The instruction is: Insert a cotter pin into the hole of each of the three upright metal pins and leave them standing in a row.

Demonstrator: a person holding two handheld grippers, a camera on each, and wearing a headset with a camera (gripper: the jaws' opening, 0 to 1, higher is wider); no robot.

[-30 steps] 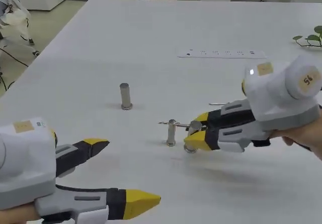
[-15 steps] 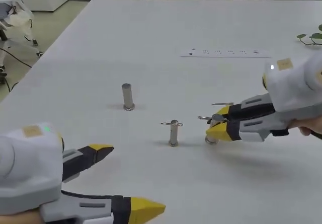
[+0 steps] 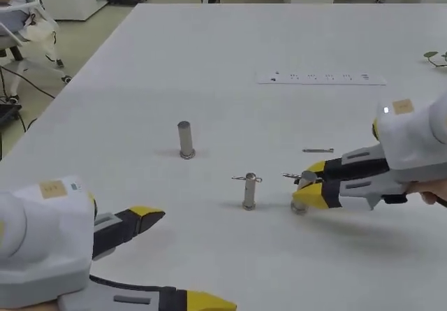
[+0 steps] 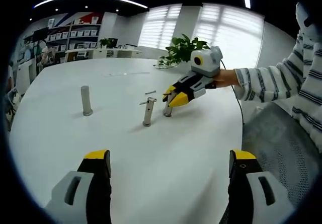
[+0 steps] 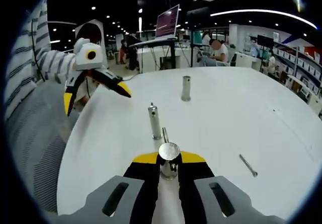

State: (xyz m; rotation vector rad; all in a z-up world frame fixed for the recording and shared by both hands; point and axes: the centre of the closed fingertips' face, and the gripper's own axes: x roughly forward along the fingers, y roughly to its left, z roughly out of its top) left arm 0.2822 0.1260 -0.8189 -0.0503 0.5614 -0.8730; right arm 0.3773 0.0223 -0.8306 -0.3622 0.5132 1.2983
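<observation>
Grasping an upright pin point(image 5: 169, 151), the right gripper point(image 3: 308, 184) fingers point(image 3: 312, 198) are clenched; left gripper point(image 4: 166, 158) fingers point(image 4: 97, 159) are held released, bare tabletop point(image 3: 209, 59) ahead, its edge near.

Three metal pins point(image 3: 185, 138) point(image 3: 250, 193) point(image 3: 299, 207), three cotter pins point(image 3: 318, 150) point(image 3: 246, 179) point(image 3: 290, 177), two grippers point(image 3: 194, 258) point(image 3: 306, 185).

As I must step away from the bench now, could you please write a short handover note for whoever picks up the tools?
Left tool: open, empty, held above the table.
Right tool: shut on the right pin; the right cotter seems seated in its hole.
Middle pin: upright, middle cotter through it.
Far pin: upright, no cotter.
Spare cotter: loose on the table behind the right tool.
Done: middle pin, seemingly right pin.
Left: release right pin, fit spare cotter into far pin, line up the row.
</observation>
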